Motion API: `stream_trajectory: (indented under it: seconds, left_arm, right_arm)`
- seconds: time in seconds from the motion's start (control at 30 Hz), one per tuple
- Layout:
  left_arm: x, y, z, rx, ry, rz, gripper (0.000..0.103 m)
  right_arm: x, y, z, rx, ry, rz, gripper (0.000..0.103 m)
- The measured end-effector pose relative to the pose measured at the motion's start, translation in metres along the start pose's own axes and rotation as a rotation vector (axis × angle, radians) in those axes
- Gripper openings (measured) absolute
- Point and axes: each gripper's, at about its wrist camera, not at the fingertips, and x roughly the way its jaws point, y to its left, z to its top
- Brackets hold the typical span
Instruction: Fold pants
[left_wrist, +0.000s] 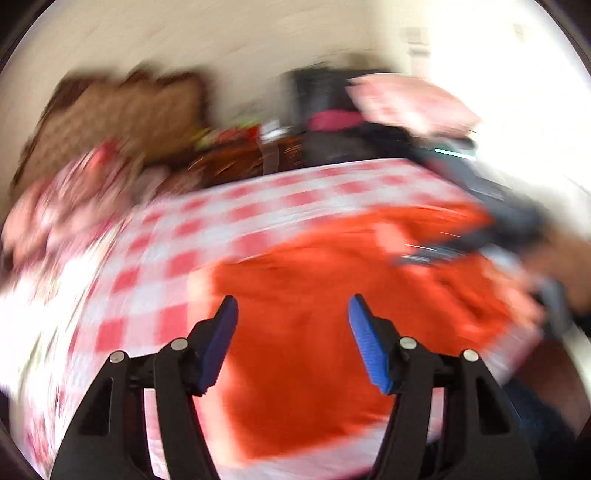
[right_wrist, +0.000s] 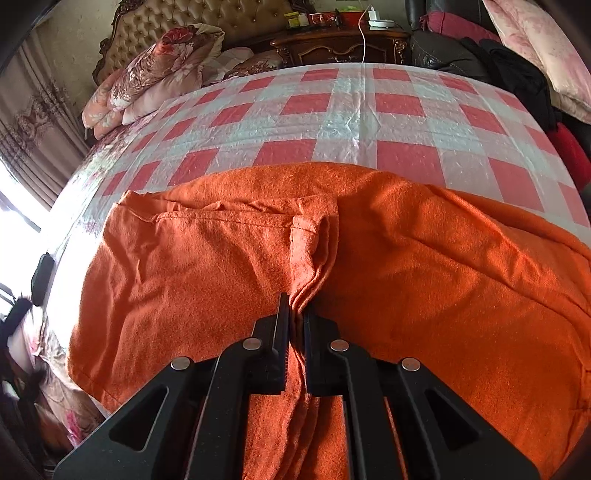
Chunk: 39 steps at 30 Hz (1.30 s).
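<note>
A bed fills both views, covered with a red and white checked sheet (right_wrist: 354, 122) whose surface looks shiny and creased. In the right wrist view a tufted tan headboard (right_wrist: 207, 18) sits in the upper left of the frame, with a rolled floral quilt (right_wrist: 155, 70) below it at the left end of the sheet. A dark carved nightstand (right_wrist: 343, 46) stands at top centre, holding small jars and a white cable. Pink pillows (right_wrist: 543, 48) and dark clothes are stacked in the upper right corner. A curtain hangs down the left edge, next to a bright window.

The orange pants (right_wrist: 424, 266) lie across the lower half of that view, spread on the sheet, with a seamed hem edge folded over in the left-centre part of the frame. The right gripper (right_wrist: 295, 321) at bottom centre is clenched on a bunched ridge of the orange fabric, which is pinched between its two black fingers and runs down between them.

The left wrist view is heavily blurred. There the pants (left_wrist: 314, 295) occupy the lower centre and right of the frame on the checked sheet (left_wrist: 207, 229). The left gripper (left_wrist: 293, 306) is released, its blue pads (left_wrist: 221, 339) spread wide apart above the orange cloth, holding nothing. A dark blurred shape at the right edge cannot be made out.
</note>
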Motion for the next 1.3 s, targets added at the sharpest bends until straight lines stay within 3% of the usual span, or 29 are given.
stream_trajectory:
  seconds: [0.1,0.17,0.2,0.23,0.33,0.43,0.6,0.67,0.77,0.83,0.97,1.07,1.1,1.2,1.3]
  left_arm:
    - [0.034,0.048,0.017,-0.117,0.071,-0.016,0.051]
    - [0.055,0.07,0.027,-0.172,0.107,-0.104,0.029]
    - [0.068,0.073,0.031,-0.17,0.144,-0.17,0.022]
    - [0.077,0.072,0.033,-0.154,0.166,-0.186,0.015]
    - [0.111,0.071,0.031,-0.16,0.262,-0.223,0.014]
    - [0.135,0.072,0.022,-0.178,0.316,-0.214,0.002]
    - [0.135,0.09,0.021,-0.226,0.315,-0.181,0.002]
    - [0.131,0.094,0.024,-0.216,0.287,-0.123,0.002]
    - [0.112,0.094,0.025,-0.236,0.237,-0.099,0.002]
    - [0.091,0.082,0.02,-0.237,0.215,-0.115,0.002]
    - [0.062,0.047,-0.004,-0.199,0.253,-0.194,0.002]
    - [0.054,0.033,-0.035,-0.184,0.341,-0.141,0.002]
    - [0.049,0.033,-0.043,-0.191,0.326,-0.136,0.002]
    - [0.04,0.031,-0.05,-0.166,0.32,-0.094,0.002]
    - [0.038,0.029,-0.052,-0.185,0.309,-0.073,0.002]
  right_arm:
    - [0.001,0.007,0.0,-0.026,0.002,-0.046,0.006]
    - [0.001,0.008,0.001,-0.026,0.004,-0.061,0.006]
    - [0.001,0.009,0.001,-0.023,0.01,-0.07,0.006]
    - [0.002,0.01,0.002,-0.023,0.014,-0.078,0.006]
    - [0.003,0.01,0.003,-0.023,0.02,-0.09,0.006]
    - [0.003,0.01,0.003,-0.023,0.023,-0.09,0.006]
    - [0.003,0.013,0.004,-0.029,0.03,-0.103,0.007]
    - [0.003,0.012,0.004,-0.028,0.032,-0.102,0.007]
    - [0.003,0.011,0.004,-0.026,0.03,-0.1,0.007]
    - [0.003,0.012,0.003,-0.028,0.025,-0.103,0.008]
    - [0.003,0.015,0.002,-0.043,0.015,-0.123,0.013]
    - [0.003,0.013,0.001,-0.032,0.002,-0.153,0.024]
    - [0.002,0.011,0.0,-0.027,-0.005,-0.181,0.034]
    - [0.009,0.0,-0.002,0.013,0.013,-0.237,0.092]
    - [0.006,-0.004,-0.005,0.032,-0.001,-0.222,0.09]
